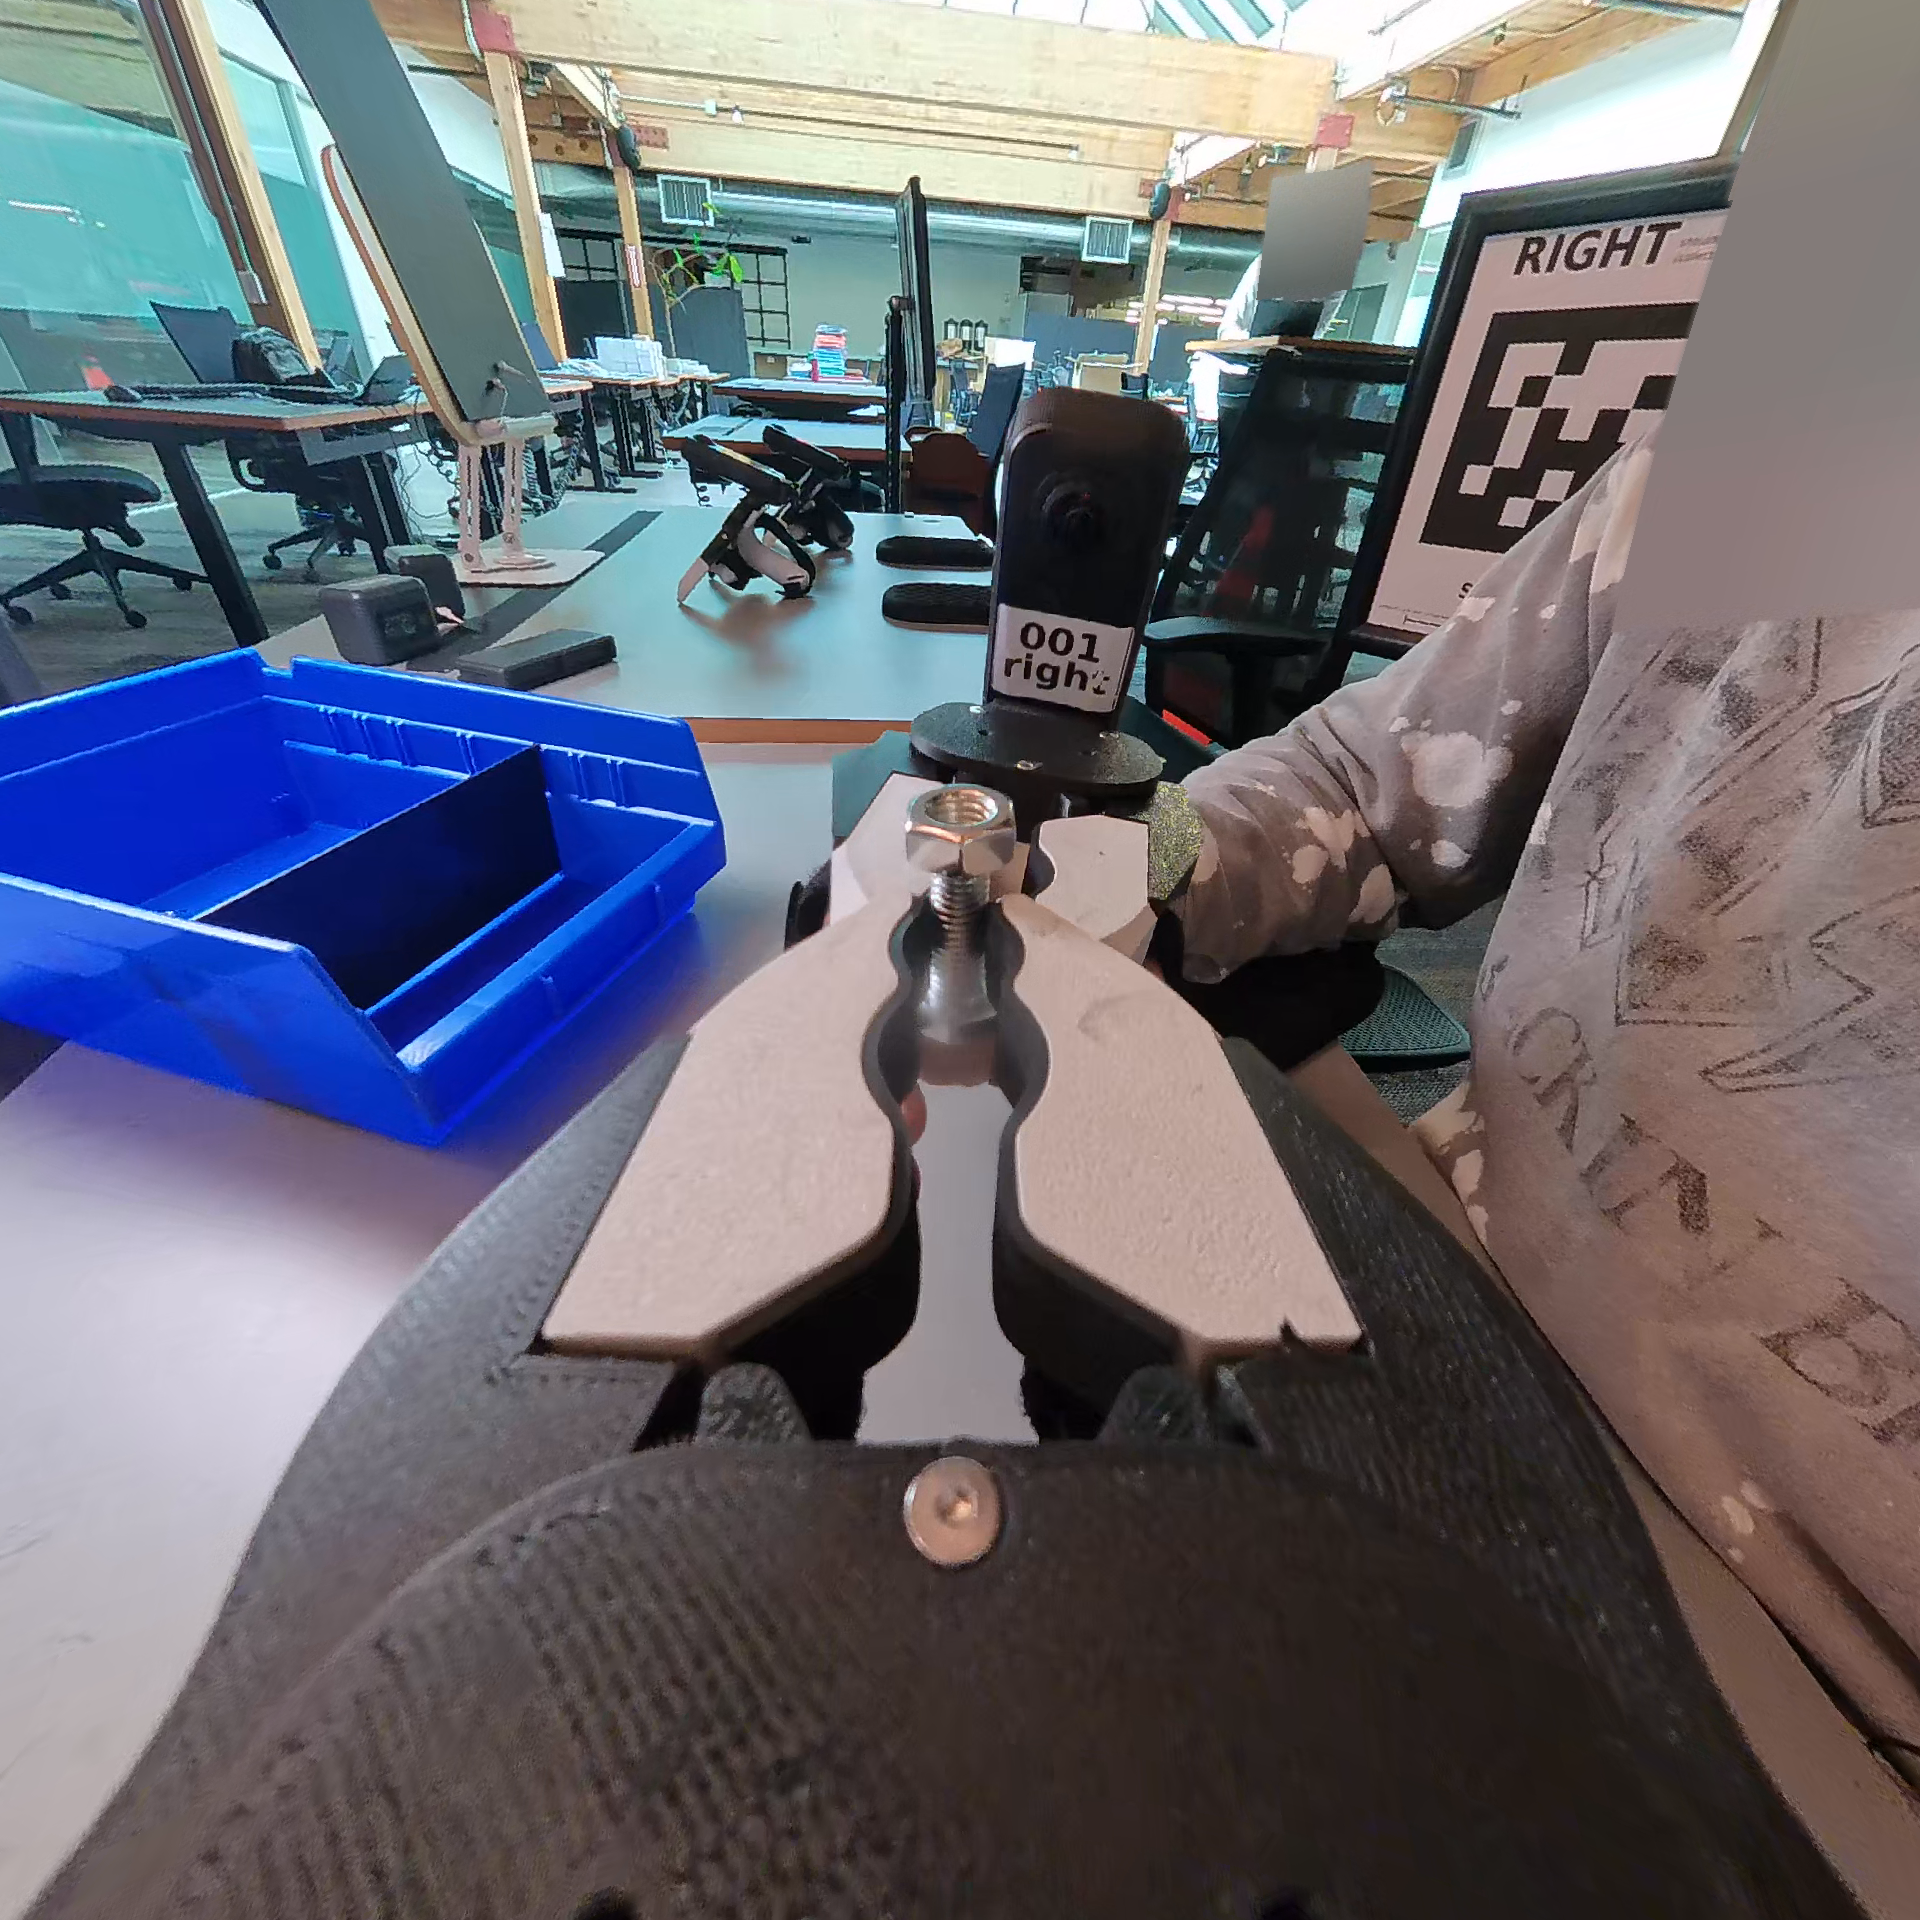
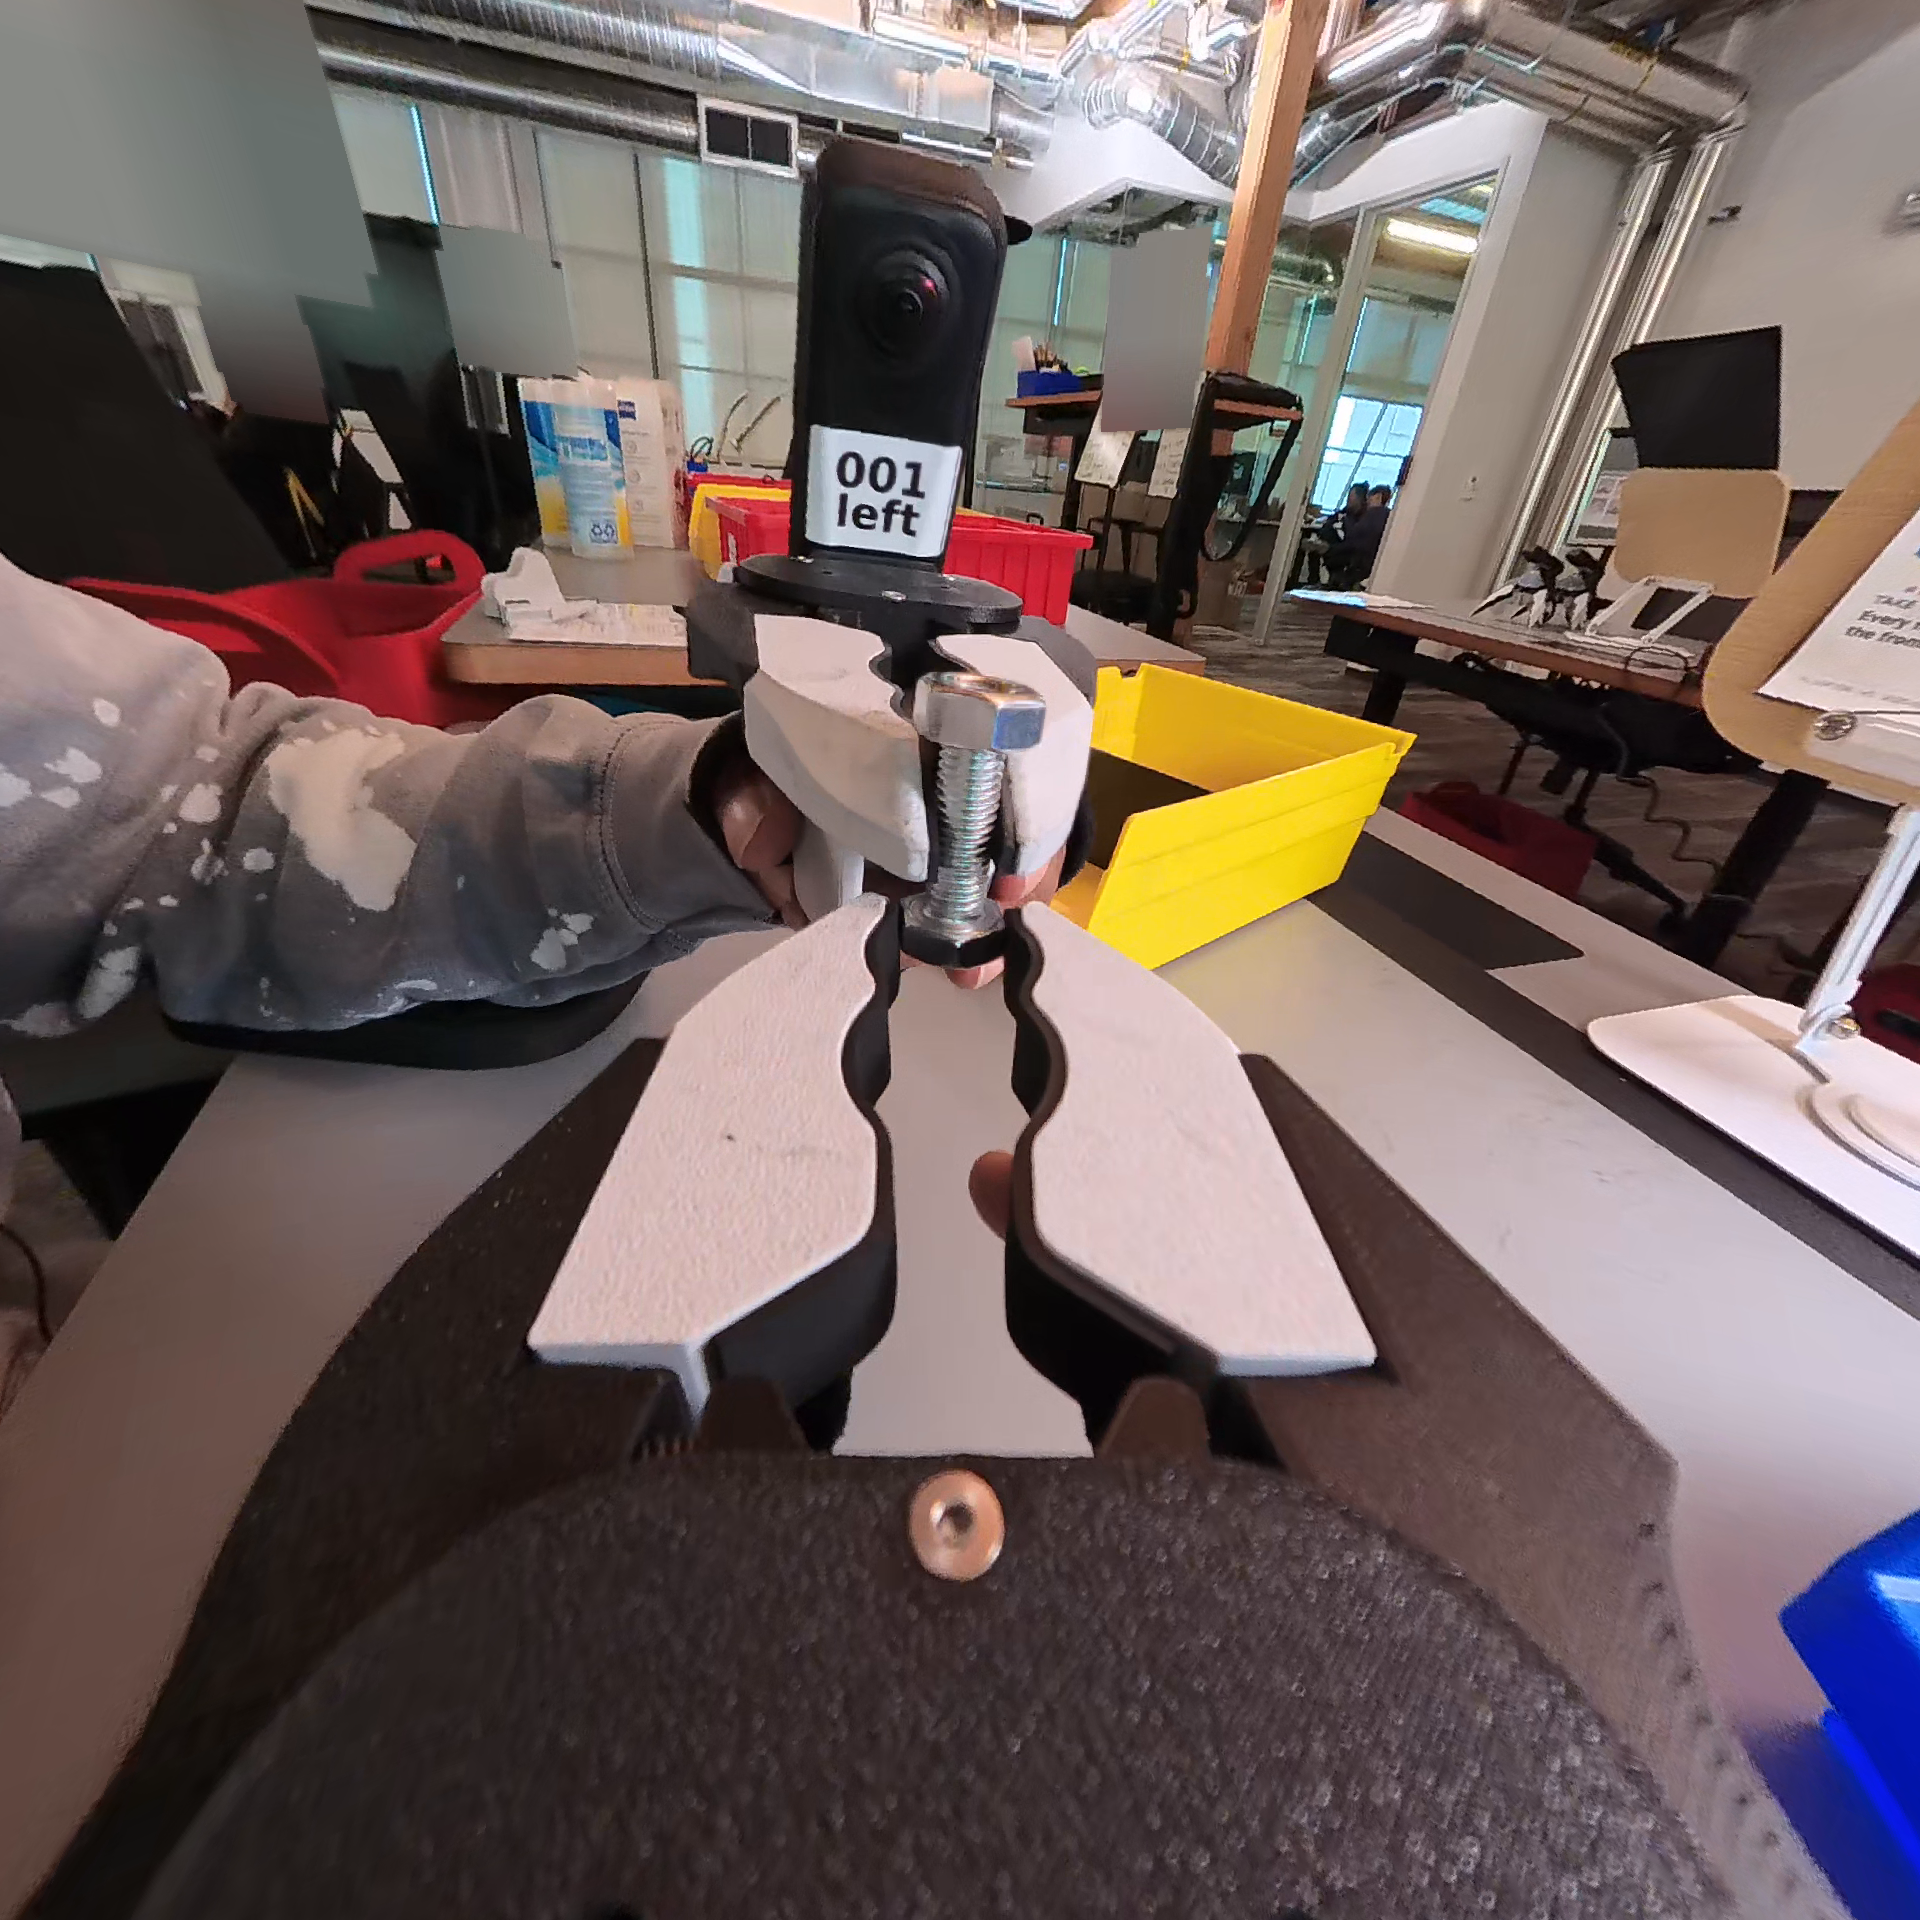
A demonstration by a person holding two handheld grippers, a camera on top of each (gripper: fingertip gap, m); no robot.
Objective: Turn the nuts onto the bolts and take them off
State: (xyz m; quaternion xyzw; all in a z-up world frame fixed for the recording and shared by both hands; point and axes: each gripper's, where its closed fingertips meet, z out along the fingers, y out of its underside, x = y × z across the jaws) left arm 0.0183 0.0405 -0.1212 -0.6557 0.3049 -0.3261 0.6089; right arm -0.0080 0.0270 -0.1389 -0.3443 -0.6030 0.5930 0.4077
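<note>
A silver bolt (image 1: 951, 997) with a hex nut (image 1: 956, 842) on its threaded end is held in the air between my two grippers. My left gripper (image 1: 951, 940) is shut on the bolt's head end. My right gripper (image 1: 987, 857) faces it and is shut on the nut. In the right wrist view, my right gripper (image 2: 951, 930) clamps the nut (image 2: 945, 925) at its fingertips. The threaded bolt (image 2: 966, 821) runs from there up into the left gripper (image 2: 966, 810), with the hex head (image 2: 982, 717) at the top. A long stretch of thread shows between nut and head.
A blue divided bin (image 1: 312, 883) stands on the grey table (image 1: 156, 1299) to the left. A yellow bin (image 2: 1247, 810) sits behind the grippers in the right wrist view. A card stand on a white base (image 2: 1714, 1070) is at the right. The person's sleeved arm (image 2: 312, 810) reaches in. My left and right fingertips are right by each other.
</note>
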